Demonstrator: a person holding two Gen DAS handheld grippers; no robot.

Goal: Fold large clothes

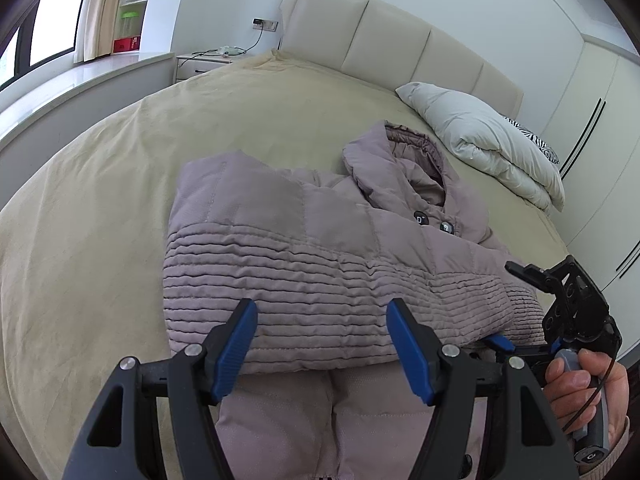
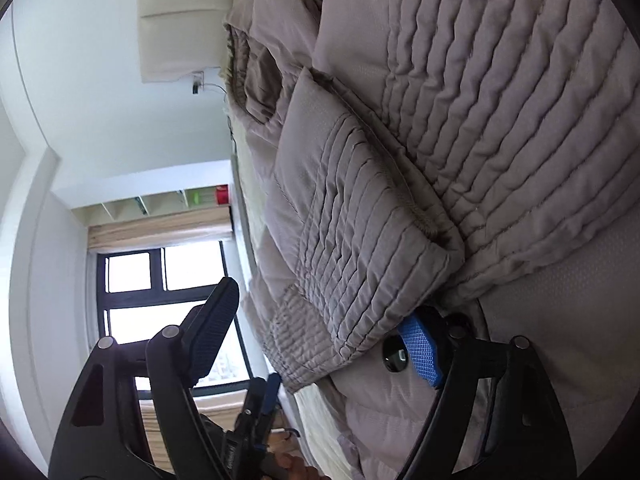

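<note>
Coat [image 1: 304, 264], mauve and quilted, lies partly folded on the bed [image 1: 120, 208], its hood [image 1: 404, 168] pointing away from both tongs toward the pillow [image 1: 488, 140]. Left tongs [image 1: 322, 344] hover released just above the near folded edge, blue pads spread, nothing between them. Right tongs [image 2: 320, 332], held in a hand [image 1: 584, 392] to the right of the left ones, stand wide around the folded sleeve [image 2: 360, 240]; one pad is tucked under the cuff, the other clear of it, not clenched.

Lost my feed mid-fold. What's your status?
Left gripper open above coat. Right gripper open, straddling folded sleeve. Nothing blocking.
</note>
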